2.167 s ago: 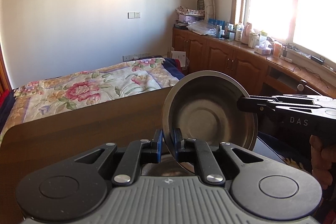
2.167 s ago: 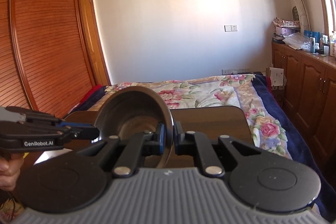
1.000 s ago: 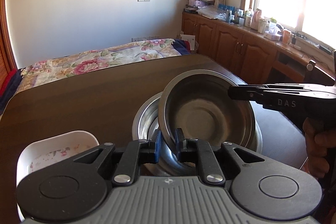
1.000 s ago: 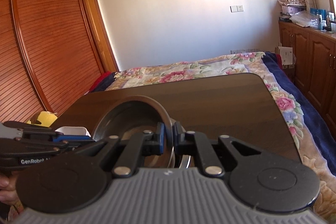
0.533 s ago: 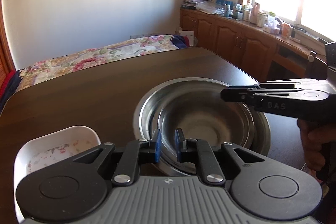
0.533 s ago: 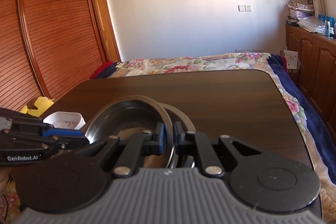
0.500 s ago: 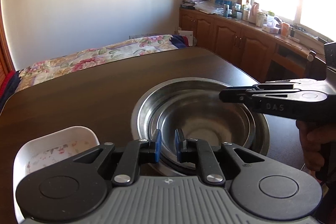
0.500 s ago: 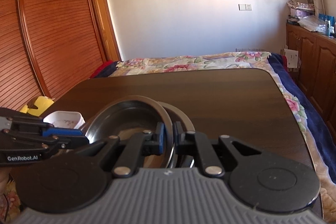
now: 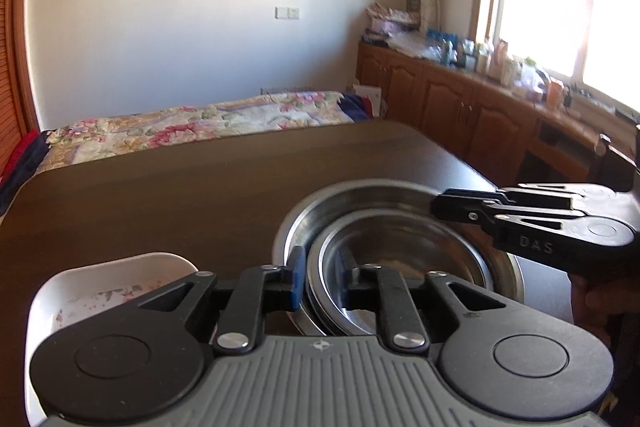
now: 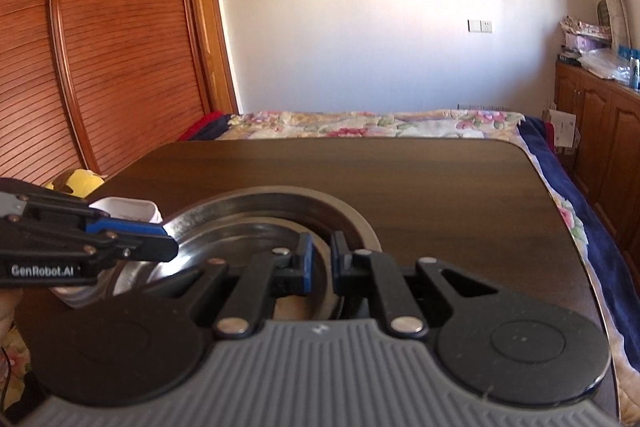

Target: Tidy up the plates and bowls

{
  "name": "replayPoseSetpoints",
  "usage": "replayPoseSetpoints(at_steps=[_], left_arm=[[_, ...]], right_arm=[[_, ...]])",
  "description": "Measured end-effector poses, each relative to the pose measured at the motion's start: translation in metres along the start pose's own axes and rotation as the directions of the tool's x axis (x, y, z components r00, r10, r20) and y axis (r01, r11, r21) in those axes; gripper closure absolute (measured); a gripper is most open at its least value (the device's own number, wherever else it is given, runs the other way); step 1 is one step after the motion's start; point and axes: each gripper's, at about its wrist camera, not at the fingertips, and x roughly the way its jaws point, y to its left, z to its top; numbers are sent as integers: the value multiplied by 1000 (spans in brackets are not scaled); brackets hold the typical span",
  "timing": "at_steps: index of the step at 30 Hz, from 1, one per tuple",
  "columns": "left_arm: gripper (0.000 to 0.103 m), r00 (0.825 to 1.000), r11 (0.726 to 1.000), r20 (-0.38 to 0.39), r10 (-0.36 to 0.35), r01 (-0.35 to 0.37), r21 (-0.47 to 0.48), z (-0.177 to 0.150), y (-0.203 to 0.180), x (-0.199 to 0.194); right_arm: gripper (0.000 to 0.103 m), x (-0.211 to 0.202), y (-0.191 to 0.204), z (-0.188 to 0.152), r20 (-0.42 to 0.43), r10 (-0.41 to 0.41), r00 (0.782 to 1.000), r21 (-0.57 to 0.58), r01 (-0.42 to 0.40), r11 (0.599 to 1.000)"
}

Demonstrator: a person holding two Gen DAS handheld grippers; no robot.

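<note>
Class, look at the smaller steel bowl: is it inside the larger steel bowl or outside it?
Inside. The smaller steel bowl sits nested within the larger steel bowl, whose rim rings it on the dark table in both views.

Two seconds ago I held the small steel bowl [image 9: 400,247] tilted up in the air between both grippers. It now sits level, nested inside the large steel bowl [image 9: 360,195] on the table [image 9: 200,187]. My left gripper [image 9: 320,279] jaws have just been opening, the rim loose between them.
</note>
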Motion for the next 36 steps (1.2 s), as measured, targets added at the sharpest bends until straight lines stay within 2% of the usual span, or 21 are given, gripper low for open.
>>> replayPoseSetpoints(at_steps=[1, 3, 12, 15, 16, 17, 19, 22, 26, 31, 36], left_arm=[[72, 1000, 1000, 11, 5, -5, -7, 1, 1, -1], [52, 999, 1000, 30, 14, -13, -27, 1, 4, -1], [13, 995, 997, 74, 70, -67, -38, -6, 5, 5], [8, 994, 996, 77, 73, -70, -47, -10, 6, 7], [8, 994, 996, 77, 73, -70, -49, -11, 8, 8], [8, 994, 996, 76, 74, -70, -50, -12, 7, 9], [8, 994, 997, 76, 74, -71, -43, -14, 6, 10], [8, 994, 996, 71, 79, -76, -41, -15, 3, 13], [8, 995, 996, 63, 78, -76, -42, -19, 1, 17], [10, 995, 996, 63, 77, -74, -51, -21, -2, 19], [36, 996, 997, 53, 68, -66, -47, -23, -7, 19]], right_arm=[[92, -2, 0, -1, 12, 1, 1000, -4, -1, 1000], [92, -5, 2, -1, 37, -5, 999, -6, 6, 1000], [91, -11, 1, -2, 131, -58, 990, -12, 60, 998], [85, -9, -2, -7, 137, -78, 988, 3, 78, 997], [74, -9, -2, -8, 139, -84, 987, 3, 84, 996], [58, -9, -1, -9, 144, -92, 985, 1, 92, 996], [44, -8, -1, -12, 155, -107, 982, 5, 108, 994], [41, -6, 1, -16, 155, -125, 980, 2, 126, 992], [15, -4, 0, -21, 151, -117, 981, 8, 117, 993], [4, 0, 1, -23, 142, -132, 981, -17, 135, 991], [4, -1, -4, -23, 135, -95, 986, 0, 95, 995]])
